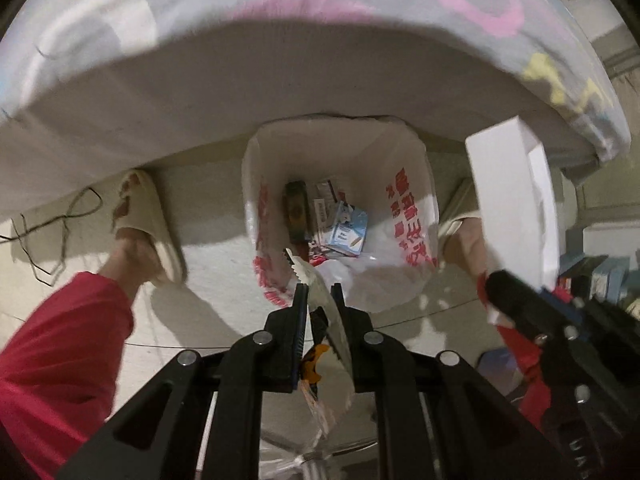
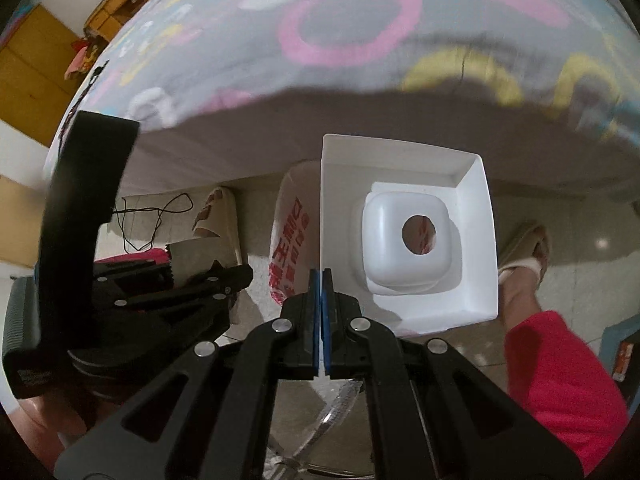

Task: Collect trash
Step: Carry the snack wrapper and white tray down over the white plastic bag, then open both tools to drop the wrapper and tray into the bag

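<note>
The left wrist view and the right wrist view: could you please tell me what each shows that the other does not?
Only the left wrist view looks into the lined trash bin, with cartons at its bottom, and shows the left gripper shut on a torn wrapper. Only the right wrist view shows the inside of the white box, with its holed insert, held by the shut right gripper, and wooden furniture. Both show the bed, slippers and red sleeves.
</note>
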Demonstrator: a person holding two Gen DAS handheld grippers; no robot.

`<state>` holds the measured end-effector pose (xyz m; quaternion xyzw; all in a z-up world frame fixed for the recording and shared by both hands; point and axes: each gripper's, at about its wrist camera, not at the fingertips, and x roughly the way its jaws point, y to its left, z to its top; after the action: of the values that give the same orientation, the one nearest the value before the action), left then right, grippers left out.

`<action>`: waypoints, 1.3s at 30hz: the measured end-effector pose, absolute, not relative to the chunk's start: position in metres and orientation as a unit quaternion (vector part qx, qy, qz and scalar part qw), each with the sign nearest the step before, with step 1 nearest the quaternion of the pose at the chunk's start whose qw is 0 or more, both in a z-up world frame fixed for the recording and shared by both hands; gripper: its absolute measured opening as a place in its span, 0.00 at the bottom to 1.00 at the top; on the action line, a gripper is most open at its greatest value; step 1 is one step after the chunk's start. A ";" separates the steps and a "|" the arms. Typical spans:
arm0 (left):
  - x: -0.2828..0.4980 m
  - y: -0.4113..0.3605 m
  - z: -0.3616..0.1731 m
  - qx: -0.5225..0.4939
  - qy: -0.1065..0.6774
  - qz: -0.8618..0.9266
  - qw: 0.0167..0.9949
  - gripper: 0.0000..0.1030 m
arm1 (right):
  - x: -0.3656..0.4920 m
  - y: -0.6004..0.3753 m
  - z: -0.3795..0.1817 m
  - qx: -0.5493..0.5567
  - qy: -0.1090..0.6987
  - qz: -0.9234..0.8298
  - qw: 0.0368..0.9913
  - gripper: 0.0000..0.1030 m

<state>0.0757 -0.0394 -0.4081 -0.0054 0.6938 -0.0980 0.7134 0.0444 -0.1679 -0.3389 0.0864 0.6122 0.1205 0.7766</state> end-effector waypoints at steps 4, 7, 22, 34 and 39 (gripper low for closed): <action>0.081 -0.045 -0.430 -0.021 0.696 -0.095 0.712 0.12 | 0.052 -0.171 -0.365 0.106 0.624 0.112 0.766 0.02; 0.085 -0.046 -0.447 -0.041 0.701 -0.095 0.705 0.12 | 0.056 -0.173 -0.384 0.116 0.633 0.109 0.758 0.02; 0.097 -0.044 -0.511 -0.072 0.735 -0.076 0.669 0.12 | 0.092 -0.186 -0.455 0.180 0.658 0.080 0.727 0.02; 0.104 -0.041 -0.543 -0.099 0.757 -0.069 0.642 0.13 | 0.108 -0.187 -0.488 0.218 0.670 0.086 0.704 0.02; 0.106 -0.040 -0.546 -0.103 0.757 -0.069 0.641 0.13 | 0.115 -0.188 -0.495 0.236 0.671 0.091 0.697 0.02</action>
<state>0.1059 -0.0402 -0.5459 -0.1031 0.7573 -0.0694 0.6411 0.1153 -0.1877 -0.4945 0.2358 0.6708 0.0909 0.6973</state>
